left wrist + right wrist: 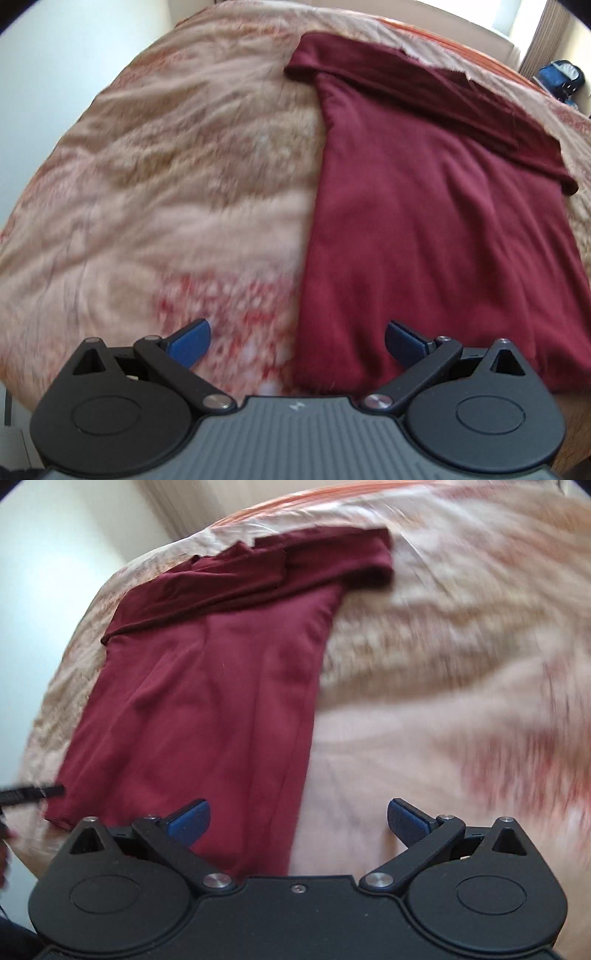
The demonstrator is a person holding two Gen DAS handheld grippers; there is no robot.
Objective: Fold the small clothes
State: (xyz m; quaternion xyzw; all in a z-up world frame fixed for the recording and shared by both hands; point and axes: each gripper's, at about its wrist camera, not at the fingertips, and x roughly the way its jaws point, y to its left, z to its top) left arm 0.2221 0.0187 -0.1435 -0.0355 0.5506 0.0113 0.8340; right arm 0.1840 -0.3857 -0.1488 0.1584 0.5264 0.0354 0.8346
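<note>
A dark red shirt [424, 206] lies flat on the bed, its sides folded in to a long narrow shape, with the top part and sleeves across the far end. It also shows in the right wrist view [207, 686]. My left gripper [297, 341] is open and empty, above the shirt's near left edge. My right gripper [298, 821] is open and empty, above the shirt's near right edge. Part of the left gripper [33, 794] shows at the left edge of the right wrist view.
The shirt rests on a beige and red patterned bedspread [166, 184], which also fills the right wrist view [461, 701]. A pale wall [55, 55] lies beyond the bed's left side. A blue bag [559, 79] sits on the floor at the far right.
</note>
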